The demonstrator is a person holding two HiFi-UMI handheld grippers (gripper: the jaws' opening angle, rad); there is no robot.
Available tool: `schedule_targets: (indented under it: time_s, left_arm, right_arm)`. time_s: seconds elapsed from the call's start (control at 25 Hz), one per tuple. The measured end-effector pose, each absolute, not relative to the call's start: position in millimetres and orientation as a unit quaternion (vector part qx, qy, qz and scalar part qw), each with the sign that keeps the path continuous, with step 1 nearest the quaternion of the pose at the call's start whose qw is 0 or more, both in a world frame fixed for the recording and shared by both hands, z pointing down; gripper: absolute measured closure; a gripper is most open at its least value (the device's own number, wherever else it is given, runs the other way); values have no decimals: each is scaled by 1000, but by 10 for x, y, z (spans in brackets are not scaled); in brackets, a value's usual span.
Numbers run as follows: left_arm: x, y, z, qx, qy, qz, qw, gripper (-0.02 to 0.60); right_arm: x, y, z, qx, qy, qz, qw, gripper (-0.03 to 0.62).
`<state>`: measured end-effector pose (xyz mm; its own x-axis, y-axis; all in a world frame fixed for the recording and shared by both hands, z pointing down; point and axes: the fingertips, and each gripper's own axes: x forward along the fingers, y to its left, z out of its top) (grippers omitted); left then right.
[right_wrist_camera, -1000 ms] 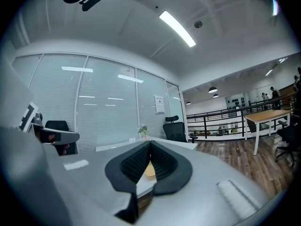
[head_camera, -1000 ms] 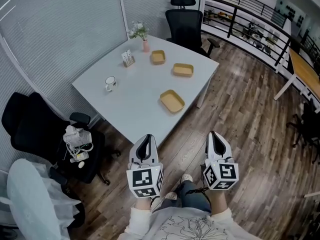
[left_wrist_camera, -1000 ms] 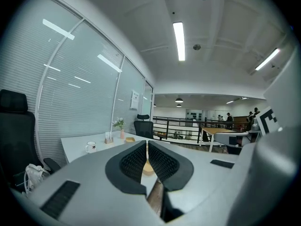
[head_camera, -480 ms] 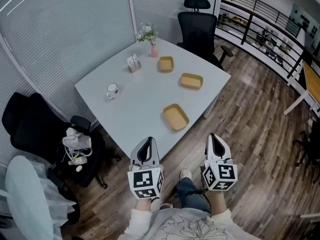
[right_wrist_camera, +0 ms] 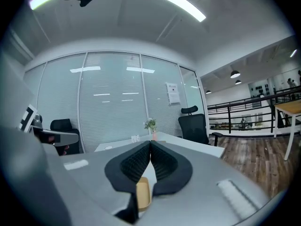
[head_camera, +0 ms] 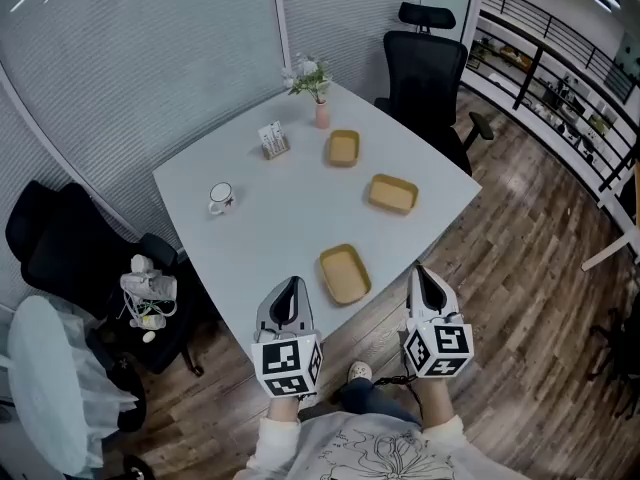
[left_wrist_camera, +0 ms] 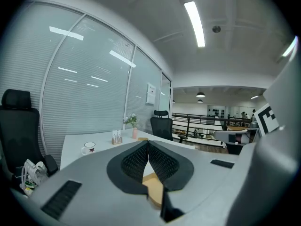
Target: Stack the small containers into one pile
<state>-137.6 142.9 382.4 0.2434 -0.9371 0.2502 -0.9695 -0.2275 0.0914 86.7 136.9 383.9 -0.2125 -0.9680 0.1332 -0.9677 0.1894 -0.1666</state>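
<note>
Drawing nearer the table (head_camera: 260,218) than before, left claw (head_camera: 290,286) and right claw (head_camera: 423,274) remain closed, empty.

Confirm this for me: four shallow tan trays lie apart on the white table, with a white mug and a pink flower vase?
Not four: the head view shows three shallow tan trays, lying apart on the white table with the white mug and pink flower vase.
</note>
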Motion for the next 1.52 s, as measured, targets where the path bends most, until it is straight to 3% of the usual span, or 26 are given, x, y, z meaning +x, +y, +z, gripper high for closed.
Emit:
schedule_targets:
  time_s: [0.6,1.52]
  left_arm:
    - [-1387,885,4348,738,-645,114,162,574]
    - [-1524,234,5432,719,-618,177,264,574]
  right_arm:
    - [685,604,4522,-560,809,-169,-56,548]
    - [152,238,6072,-456,815,-278,-226,462]
